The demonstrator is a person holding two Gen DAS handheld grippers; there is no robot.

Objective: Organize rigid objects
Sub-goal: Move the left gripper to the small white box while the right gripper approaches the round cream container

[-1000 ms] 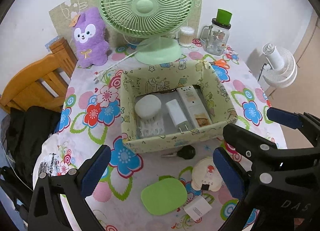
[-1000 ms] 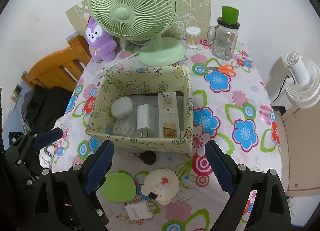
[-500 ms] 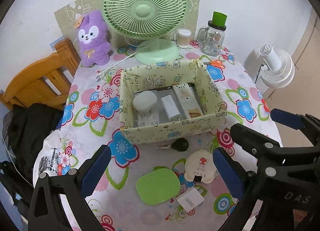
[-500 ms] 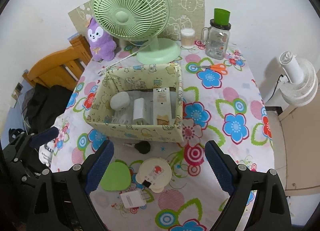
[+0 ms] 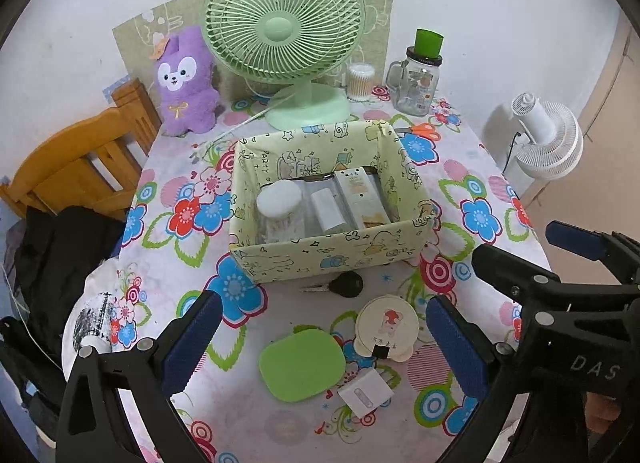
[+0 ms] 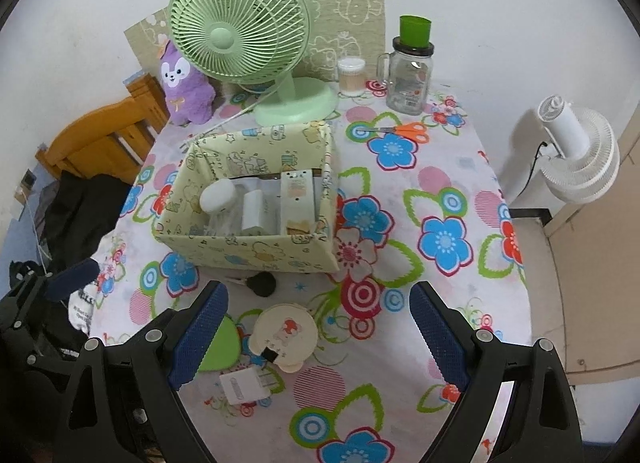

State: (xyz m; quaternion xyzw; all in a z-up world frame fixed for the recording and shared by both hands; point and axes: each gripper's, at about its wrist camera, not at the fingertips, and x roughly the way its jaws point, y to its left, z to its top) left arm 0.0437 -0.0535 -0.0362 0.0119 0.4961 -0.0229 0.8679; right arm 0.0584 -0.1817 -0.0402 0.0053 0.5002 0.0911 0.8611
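A pale yellow patterned box (image 5: 332, 255) (image 6: 248, 247) stands mid-table and holds a white round case (image 5: 279, 199), a white charger (image 5: 327, 210) and a long cream remote (image 5: 360, 195). In front of it lie a black key (image 5: 346, 284) (image 6: 262, 285), a round cream compact (image 5: 387, 325) (image 6: 286, 333), a green flat case (image 5: 302, 365) (image 6: 218, 347) and a small white plug adapter (image 5: 366, 391) (image 6: 242, 385). My left gripper (image 5: 320, 347) is open and empty above these loose items. My right gripper (image 6: 318, 337) is open and empty too, beside the left one.
A green desk fan (image 5: 286, 23), a purple plush toy (image 5: 184, 83), a cotton-swab jar (image 5: 360, 81) and a glass mug with a green lid (image 5: 420, 75) stand at the back. Orange scissors (image 6: 400, 131) lie right of the box. A wooden chair (image 5: 72, 167) stands left, a white floor fan (image 5: 548, 139) right.
Both grippers have pulled back and up from the table, so the box and loose items look smaller and farther. Both stayed open; nothing on the table moved.
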